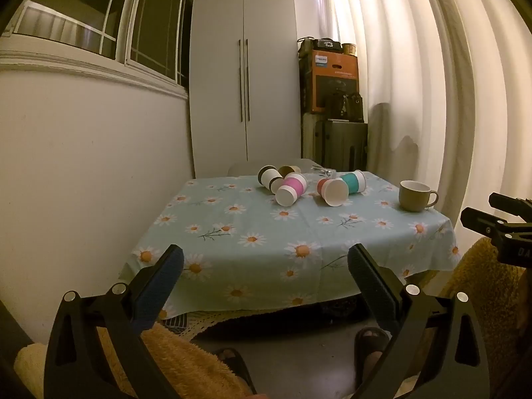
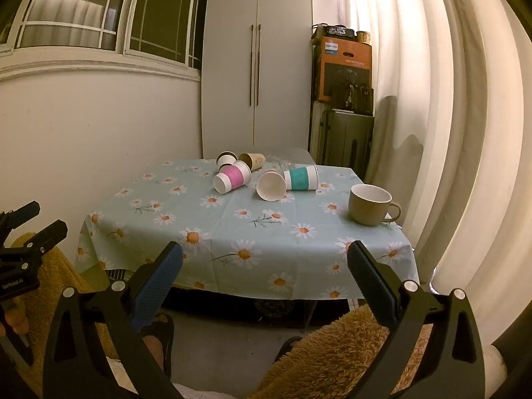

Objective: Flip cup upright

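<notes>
— Daisy-print cloth covers the table point(image 1: 252, 232), and both tongs hang short of its near edge, over the floor. How do they stand?

— The left gripper point(image 1: 266, 262) has its blue pads spread wide with nothing between them. The right gripper point(image 2: 265, 261) is the same: jaws apart, empty. In the left view the right gripper shows at the right edge, apart from the table.

— What lies beyond them?

— Well ahead of both, at the far end of the table, several paper cups lie tipped on their sides in a cluster. The pink-banded cup point(image 1: 290, 189) points its mouth toward the tongs, touching a white cup with a dark rim point(image 1: 270, 177) behind it. Just right of those lies a plain white cup point(image 2: 271, 184), mouth toward the tongs, and a teal-banded cup point(image 2: 301, 178) lies touching it on the right. A brown paper cup point(image 2: 252, 160) lies further back.

— Anything upright?

— A beige mug point(image 2: 370, 204) stands upright ahead and to the right of the right gripper, near the table's right edge, handle pointing right. Behind the table stand a white wardrobe point(image 1: 244, 76) and an orange box point(image 2: 345, 66); a curtain point(image 2: 449, 116) hangs on the right.
</notes>
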The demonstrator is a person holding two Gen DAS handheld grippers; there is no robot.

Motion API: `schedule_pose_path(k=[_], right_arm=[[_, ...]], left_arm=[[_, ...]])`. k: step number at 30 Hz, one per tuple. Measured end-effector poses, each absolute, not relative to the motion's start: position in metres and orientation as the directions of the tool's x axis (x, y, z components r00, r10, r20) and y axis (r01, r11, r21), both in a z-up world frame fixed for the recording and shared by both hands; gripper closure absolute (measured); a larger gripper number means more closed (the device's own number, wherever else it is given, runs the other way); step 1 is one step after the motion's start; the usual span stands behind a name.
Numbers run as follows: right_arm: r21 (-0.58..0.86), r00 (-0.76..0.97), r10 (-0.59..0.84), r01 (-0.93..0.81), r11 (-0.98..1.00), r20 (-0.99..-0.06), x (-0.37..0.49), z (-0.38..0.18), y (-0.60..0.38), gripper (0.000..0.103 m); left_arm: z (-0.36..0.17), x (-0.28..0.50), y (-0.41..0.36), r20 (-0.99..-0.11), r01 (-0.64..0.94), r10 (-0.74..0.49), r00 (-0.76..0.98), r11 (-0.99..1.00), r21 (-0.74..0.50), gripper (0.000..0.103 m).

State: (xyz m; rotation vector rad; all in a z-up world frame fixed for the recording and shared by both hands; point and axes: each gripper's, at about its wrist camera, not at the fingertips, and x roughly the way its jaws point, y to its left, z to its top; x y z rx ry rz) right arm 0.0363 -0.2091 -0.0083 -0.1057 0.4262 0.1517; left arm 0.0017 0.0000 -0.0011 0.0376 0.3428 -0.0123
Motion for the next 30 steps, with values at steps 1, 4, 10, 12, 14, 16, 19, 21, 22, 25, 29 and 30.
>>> schedule_pose_path(k=[1,4,10,12,14,16,19,21,22,25,29,30], right_arm=[[-0.07,0.899,0.124,-0.168,0.983,-0.42,0.0366,-0.0082,-0.2091,0.005],[-0.069,0.899,0.124,-0.168,0.983,-0.42,0.0357,-0.0083,-0.2089,0.005],[-0.071,0.899,0.124,-0.168,0.983,-0.42,0.0358,-0.0078,-0.2081,0.005],[-0.071,0.899,0.124,-0.168,0.983,-0.42,0.0351,-0.0077,-0.2073,0.005],[-0.07,0.9,0.124,-0.168,0.983,-0.419,0.0346,-0.0072,-0.2068,0.005],[-0.071,0.899,0.124,-0.169,0.983,-0.421,0.036,-0.0088,-0.2089,0.005],[-0.071,0.899,0.124,-0.169,0.983,-0.421,0.0348,-0.0094,-0.2107,0.005],[-0.07,0.899,0.126,-0.17,0.983,-0.421,0.0349,-0.0097,-0.2109,0.005],[-0.07,0.898,0.125,-0.17,0.983,-0.421,0.0351,-0.0092,-0.2102,0.005],[-0.071,0.898,0.124,-0.169,0.983,-0.421,0.0349,-0.0095,-0.2097,0.005],[-0.072,0.898,0.123,-0.169,0.983,-0.421,0.0351,-0.0097,-0.2094,0.005],[-0.072,0.899,0.124,-0.169,0.983,-0.421,0.0351,-0.0094,-0.2092,0.005]], left_arm=[[-0.0018,0.0027,0.0,-0.337,0.018,-0.005,0.941,0.999,0.035,0.007],[-0.0014,0.0026,-0.0001,-0.335,0.018,-0.005,0.942,0.999,0.035,0.007],[-0.0041,0.0038,-0.0003,-0.337,0.017,-0.004,0.942,0.999,0.036,0.007],[-0.0043,0.004,-0.0005,-0.336,0.018,-0.005,0.942,0.999,0.036,0.007],[-0.0051,0.0046,-0.0006,-0.335,0.017,-0.004,0.942,0.999,0.037,0.007],[-0.005,0.0049,-0.0006,-0.336,0.019,-0.005,0.942,0.999,0.036,0.007],[-0.0039,0.0035,-0.0007,-0.336,0.019,-0.005,0.942,0.999,0.037,0.007],[-0.0044,0.0019,-0.0011,-0.336,0.018,-0.004,0.942,0.999,0.038,0.007],[-0.0054,0.0028,-0.0011,-0.336,0.019,-0.006,0.942,0.999,0.038,0.007],[-0.0058,0.0026,-0.0004,-0.335,0.017,-0.003,0.942,0.999,0.037,0.007],[-0.0053,0.0023,-0.0007,-0.335,0.018,-0.004,0.942,0.999,0.039,0.007],[-0.0049,0.002,-0.0008,-0.335,0.019,-0.004,0.942,0.999,0.039,0.007]])
